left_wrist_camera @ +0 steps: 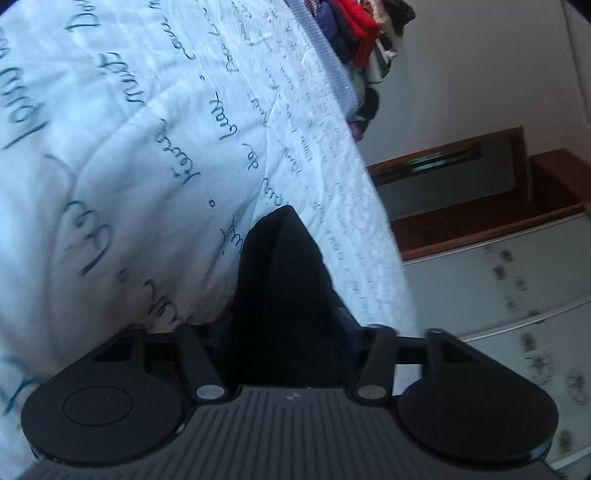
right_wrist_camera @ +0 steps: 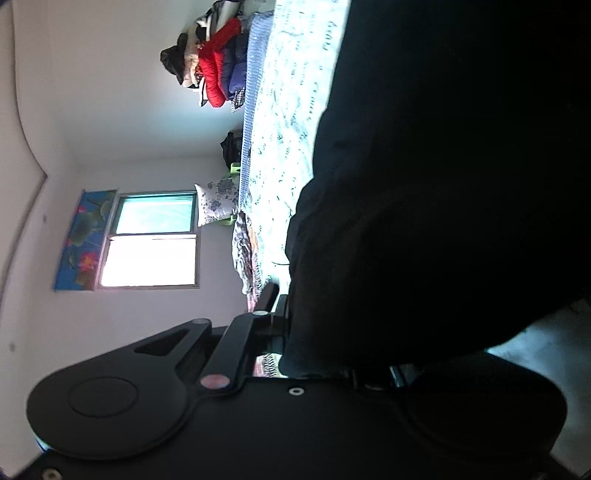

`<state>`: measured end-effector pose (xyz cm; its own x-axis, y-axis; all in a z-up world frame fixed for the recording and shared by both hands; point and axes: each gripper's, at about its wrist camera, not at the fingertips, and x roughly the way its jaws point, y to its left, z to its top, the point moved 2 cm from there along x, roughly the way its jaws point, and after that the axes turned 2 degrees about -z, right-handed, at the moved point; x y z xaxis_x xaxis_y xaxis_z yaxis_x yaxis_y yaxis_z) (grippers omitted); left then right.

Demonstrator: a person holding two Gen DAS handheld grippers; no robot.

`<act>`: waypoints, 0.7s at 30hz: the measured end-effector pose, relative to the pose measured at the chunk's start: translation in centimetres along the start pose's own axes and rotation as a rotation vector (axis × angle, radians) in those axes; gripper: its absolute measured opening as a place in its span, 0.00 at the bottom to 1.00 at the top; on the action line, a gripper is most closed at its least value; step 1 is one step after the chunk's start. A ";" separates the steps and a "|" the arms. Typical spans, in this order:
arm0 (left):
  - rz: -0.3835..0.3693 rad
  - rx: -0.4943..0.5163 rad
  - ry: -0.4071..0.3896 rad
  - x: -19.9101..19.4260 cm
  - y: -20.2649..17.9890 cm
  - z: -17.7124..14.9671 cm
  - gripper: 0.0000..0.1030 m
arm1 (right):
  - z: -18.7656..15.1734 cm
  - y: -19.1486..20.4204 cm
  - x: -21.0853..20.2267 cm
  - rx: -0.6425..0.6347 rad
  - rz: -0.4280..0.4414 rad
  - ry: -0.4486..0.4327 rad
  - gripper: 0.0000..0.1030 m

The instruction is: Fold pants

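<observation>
We see the black pants (right_wrist_camera: 443,184) lying on the script-printed bedspread (left_wrist_camera: 129,129), with no container anywhere in view. Our right gripper (right_wrist_camera: 295,354) is clamped on a thick fold of that dark cloth, which fills most of its view. A peak of the pants (left_wrist_camera: 284,288) stands between our left gripper (left_wrist_camera: 288,332) jaws; we cannot tell whether they press it. Clothes (right_wrist_camera: 214,74) are heaped at the far edge of the bed.

left wrist: rolled view, close above bed (left_wrist_camera: 110,110), looking along its edge past pants (left_wrist_camera: 284,280) toward stairs (left_wrist_camera: 480,229) | right wrist: rolled, pants (right_wrist_camera: 443,184) fill the right side, window (right_wrist_camera: 155,240) far | shared: bed, clothes pile (left_wrist_camera: 354,29)
</observation>
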<state>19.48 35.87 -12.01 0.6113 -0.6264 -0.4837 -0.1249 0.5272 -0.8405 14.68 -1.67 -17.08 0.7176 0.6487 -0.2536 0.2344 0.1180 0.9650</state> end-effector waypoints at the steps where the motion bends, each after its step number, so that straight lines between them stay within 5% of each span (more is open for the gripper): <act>1: 0.024 0.018 0.010 0.5 -0.2 0.1 0.40 | -0.1 -0.2 0.0 0.002 -0.005 0.007 0.13; 4: 0.108 0.107 0.023 0.9 -1.0 0.4 0.24 | -0.4 -1.0 -0.4 0.030 -0.035 0.020 0.20; 9: 0.241 0.363 0.002 0.9 -3.7 -0.7 0.23 | -1.1 -0.5 -2.0 -0.073 -0.076 0.003 0.33; 12: 0.281 0.423 -0.015 1.2 -4.4 -1.2 0.23 | -1.1 -0.1 -2.4 -0.109 -0.068 -0.008 0.45; 21: 0.308 0.464 -0.023 1.4 -4.9 -1.5 0.23 | 0.2 -1.1 -2.5 -0.087 -0.049 -0.010 0.39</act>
<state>19.78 31.56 -8.89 0.6182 -0.3937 -0.6803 0.0534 0.8846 -0.4633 12.76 -3.60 -17.54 0.7132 0.6333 -0.3005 0.2117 0.2141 0.9536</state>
